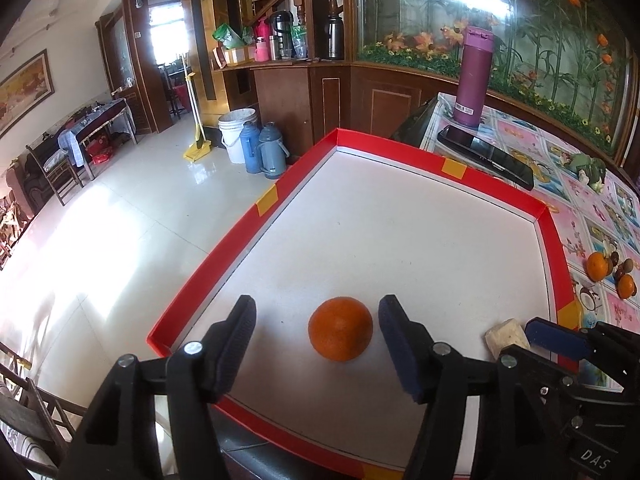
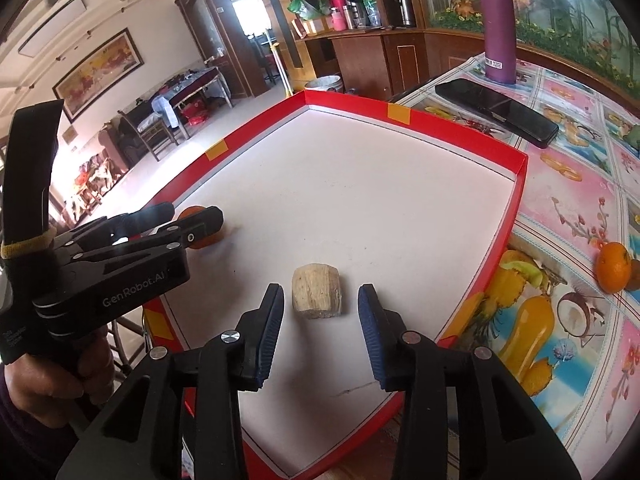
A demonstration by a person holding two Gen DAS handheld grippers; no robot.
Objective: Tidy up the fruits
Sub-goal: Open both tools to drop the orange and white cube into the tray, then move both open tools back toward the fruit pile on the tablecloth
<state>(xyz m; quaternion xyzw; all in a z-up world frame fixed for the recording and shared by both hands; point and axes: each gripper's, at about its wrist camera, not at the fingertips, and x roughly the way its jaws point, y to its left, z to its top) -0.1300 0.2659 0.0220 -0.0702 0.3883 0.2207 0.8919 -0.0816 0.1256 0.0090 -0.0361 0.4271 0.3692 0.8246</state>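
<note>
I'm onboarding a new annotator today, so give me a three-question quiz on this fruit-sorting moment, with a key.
1. True or false: the left gripper is clamped on the orange.
2. Which object lies between the right gripper's fingers? A) an orange B) the pale beige chunk C) the phone
3. Fill in: the purple bottle stands ______ the red-rimmed tray.

Key
1. False: the jaws are open, with the orange lying in the tray between them.
2. B
3. Outside, on the patterned tablecloth beyond the phone.
</note>
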